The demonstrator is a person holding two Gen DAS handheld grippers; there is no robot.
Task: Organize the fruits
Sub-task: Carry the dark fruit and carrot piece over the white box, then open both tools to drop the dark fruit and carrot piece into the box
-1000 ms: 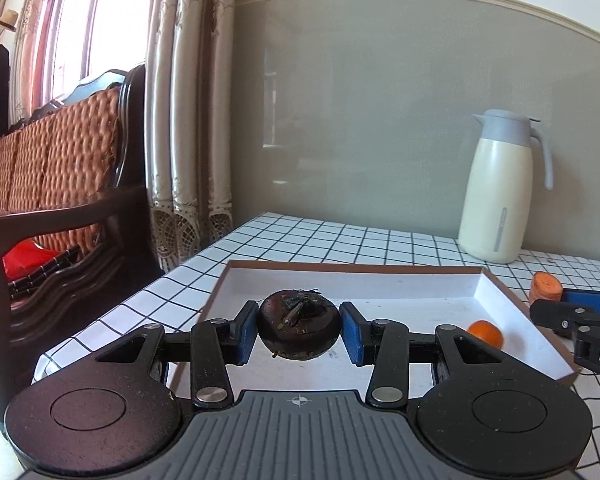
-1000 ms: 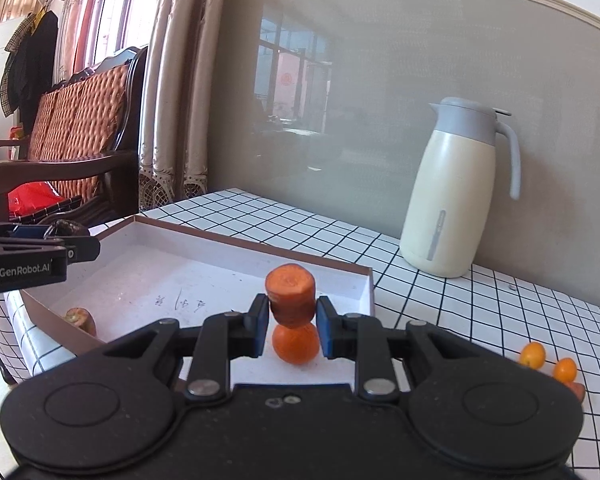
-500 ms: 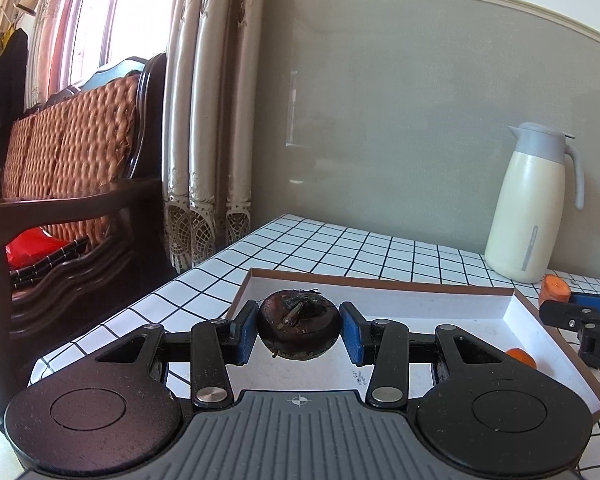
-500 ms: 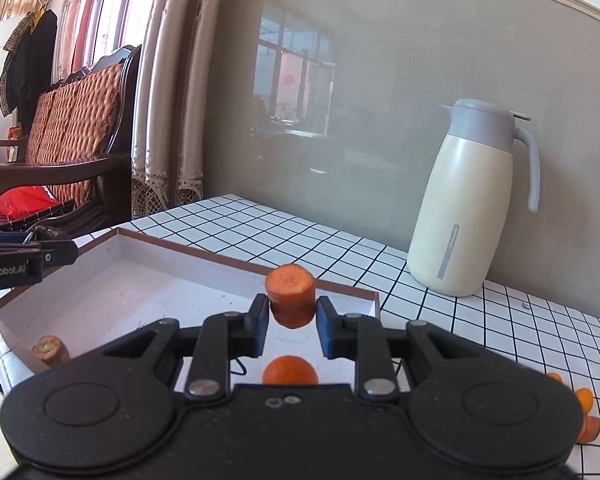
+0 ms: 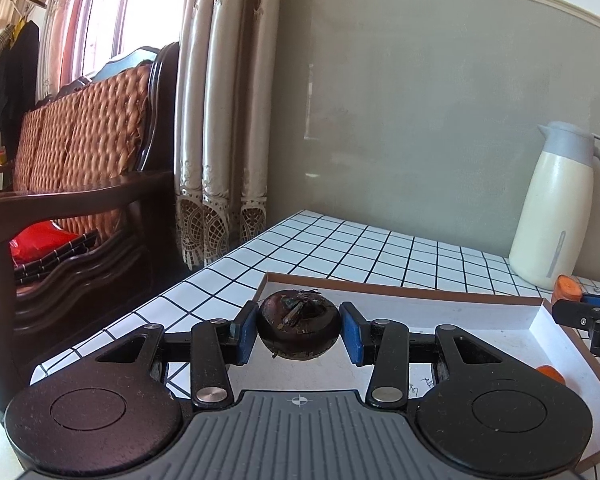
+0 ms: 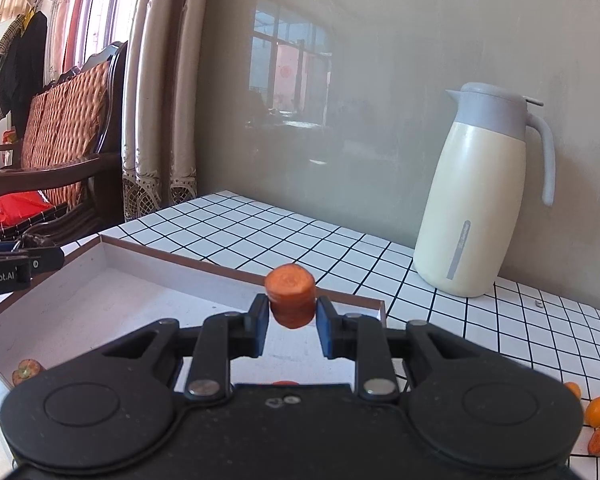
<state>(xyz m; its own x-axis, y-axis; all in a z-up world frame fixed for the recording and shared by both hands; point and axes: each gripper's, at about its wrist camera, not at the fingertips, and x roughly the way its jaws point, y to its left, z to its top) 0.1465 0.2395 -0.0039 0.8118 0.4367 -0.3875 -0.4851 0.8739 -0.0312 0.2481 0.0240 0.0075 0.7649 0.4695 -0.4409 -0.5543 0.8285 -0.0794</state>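
tongs (image 6: pixel 291 326) above box rim (image 6: pixel 236 272)

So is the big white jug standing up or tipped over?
Standing up. The cream-white jug with the grey lid sits flat on its base on the black-and-white checked table, spout and handle at the top.

I count two hand-held grippers: left hand-held gripper (image 5: pixel 299 330), right hand-held gripper (image 6: pixel 291 316). One box tray (image 6: pixel 148 276), one thermos jug (image 6: pixel 476 200), three small orange fruit pieces (image 6: pixel 598 411) on the desk (image 6: pixel 300 236).
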